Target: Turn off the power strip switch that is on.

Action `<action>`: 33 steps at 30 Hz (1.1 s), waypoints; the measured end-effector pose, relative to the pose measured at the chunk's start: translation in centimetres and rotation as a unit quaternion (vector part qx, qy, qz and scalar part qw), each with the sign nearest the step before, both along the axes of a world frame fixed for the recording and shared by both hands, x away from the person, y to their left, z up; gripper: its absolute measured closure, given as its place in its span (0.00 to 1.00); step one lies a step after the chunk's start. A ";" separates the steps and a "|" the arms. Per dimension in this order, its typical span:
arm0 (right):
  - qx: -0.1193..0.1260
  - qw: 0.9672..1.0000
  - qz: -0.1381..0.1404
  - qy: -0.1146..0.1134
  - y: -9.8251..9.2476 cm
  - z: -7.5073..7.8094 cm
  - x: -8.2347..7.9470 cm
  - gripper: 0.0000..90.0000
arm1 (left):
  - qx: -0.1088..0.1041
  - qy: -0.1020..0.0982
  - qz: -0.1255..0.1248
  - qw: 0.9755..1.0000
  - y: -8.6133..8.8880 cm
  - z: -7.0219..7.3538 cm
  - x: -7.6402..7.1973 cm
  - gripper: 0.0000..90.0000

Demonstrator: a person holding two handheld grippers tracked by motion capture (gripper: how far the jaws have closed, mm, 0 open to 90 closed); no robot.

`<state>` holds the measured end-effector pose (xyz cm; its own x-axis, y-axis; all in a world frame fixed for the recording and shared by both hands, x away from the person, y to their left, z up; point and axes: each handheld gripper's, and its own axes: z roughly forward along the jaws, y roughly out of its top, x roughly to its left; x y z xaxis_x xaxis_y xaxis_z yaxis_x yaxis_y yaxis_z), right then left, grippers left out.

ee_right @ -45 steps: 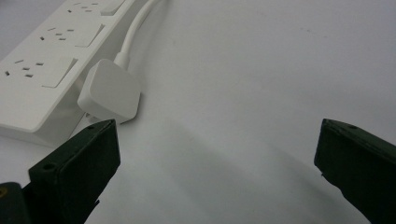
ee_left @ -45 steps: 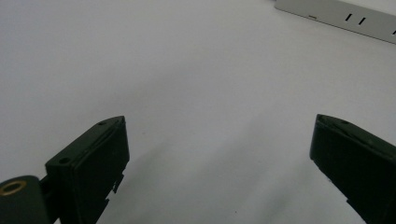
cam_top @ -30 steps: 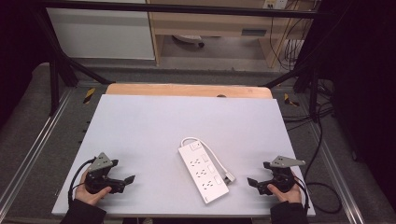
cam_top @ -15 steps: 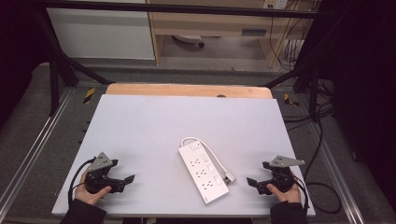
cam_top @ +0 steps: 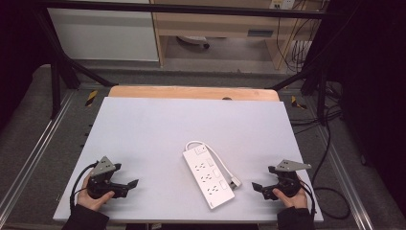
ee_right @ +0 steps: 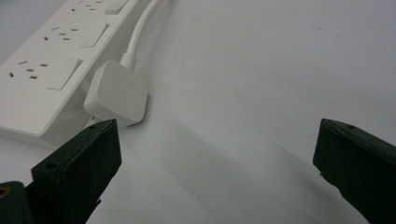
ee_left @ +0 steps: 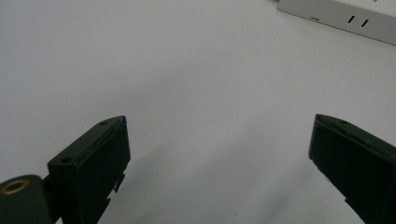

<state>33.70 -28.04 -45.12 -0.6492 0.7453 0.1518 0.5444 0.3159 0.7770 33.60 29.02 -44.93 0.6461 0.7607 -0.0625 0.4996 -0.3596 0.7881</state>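
High view | power strip (cam_top: 209,178) lying mid-tabletop (cam_top: 158,129), plug (cam_top: 235,182) beside it | left gripper (cam_top: 131,183) jaws apart, empty | right gripper (cam_top: 256,187) jaws apart, near plug

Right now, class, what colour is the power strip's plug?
White plug, like the power strip; clearest in the right gripper view.

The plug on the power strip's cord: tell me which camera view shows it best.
The right gripper view: the plug lies close and sharp, beside the power strip, cord running up from it. The high view shows the plug small at the strip's right edge. The left gripper view catches one corner of the strip.
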 end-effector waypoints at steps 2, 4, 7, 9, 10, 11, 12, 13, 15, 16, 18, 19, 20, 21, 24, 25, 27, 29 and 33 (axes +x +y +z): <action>0.000 1.000 0.000 0.000 0.0 0.0 0.0 0.02 | 0.000 0.000 0.001 1.000 0.0 0.0 0.0 0.06; 0.000 1.000 0.000 -0.001 0.1 0.1 0.0 0.02 | -0.002 0.000 0.003 1.000 0.1 0.0 0.0 0.06; 0.001 1.000 0.002 0.000 0.2 0.1 0.0 0.02 | -0.002 -0.001 0.003 1.000 0.1 0.0 0.0 0.06; -0.002 1.000 0.003 0.002 0.4 0.1 0.0 0.02 | 0.000 0.000 0.003 1.000 0.1 0.0 0.0 0.06; -0.002 1.000 0.003 0.002 0.4 0.1 0.0 0.02 | 0.000 -0.001 0.003 1.000 0.1 0.0 0.0 0.06; -0.002 1.000 0.003 0.002 0.4 0.1 0.0 0.02 | 0.000 -0.001 0.003 1.000 0.0 0.0 0.0 0.06; -0.002 1.000 0.004 0.001 0.4 0.2 0.0 0.02 | 0.000 -0.001 0.003 1.000 0.0 0.0 0.0 0.06; -0.001 1.000 0.004 0.001 0.5 0.2 0.0 0.02 | -0.001 -0.001 0.004 1.000 0.1 0.0 0.0 0.06; 0.001 1.000 0.004 -0.002 0.5 0.2 0.1 0.02 | -0.002 -0.002 0.004 1.000 0.1 0.1 0.0 0.06; 0.001 1.000 0.004 -0.002 0.5 0.2 0.1 0.02 | -0.002 -0.002 0.005 1.000 0.1 0.1 0.0 0.06; 0.001 1.000 0.007 -0.001 0.6 0.3 0.1 0.02 | -0.002 -0.002 0.005 1.000 0.1 0.1 0.0 0.06; 0.000 1.000 0.007 -0.002 0.6 0.3 0.1 0.02 | -0.002 -0.002 0.005 1.000 0.1 0.0 0.0 0.06; 0.000 1.000 0.007 -0.002 0.7 0.3 0.1 0.02 | -0.002 -0.002 0.004 1.000 0.1 0.0 0.0 0.06; 0.000 1.000 0.007 -0.002 0.7 0.3 0.1 0.02 | -0.002 -0.002 0.004 1.000 0.1 0.0 0.0 0.06; -0.001 1.000 0.007 -0.001 0.8 0.3 0.1 0.02 | -0.001 -0.002 0.004 1.000 0.1 0.0 0.0 0.06; -0.002 1.000 0.006 0.001 0.8 0.3 0.1 0.02 | -0.001 -0.002 0.003 1.000 0.1 0.0 0.0 0.06; -0.004 1.000 0.009 -0.002 0.8 0.4 0.2 0.02 | -0.001 -0.002 0.003 1.000 0.1 0.0 0.0 0.06; -0.002 1.000 0.008 -0.001 0.9 0.4 0.2 0.02 | -0.001 -0.002 0.004 1.000 0.1 0.0 0.0 0.06; -0.002 1.000 0.009 -0.002 1.0 0.6 0.2 0.02 | -0.001 -0.003 0.004 1.000 0.1 0.0 0.0 0.06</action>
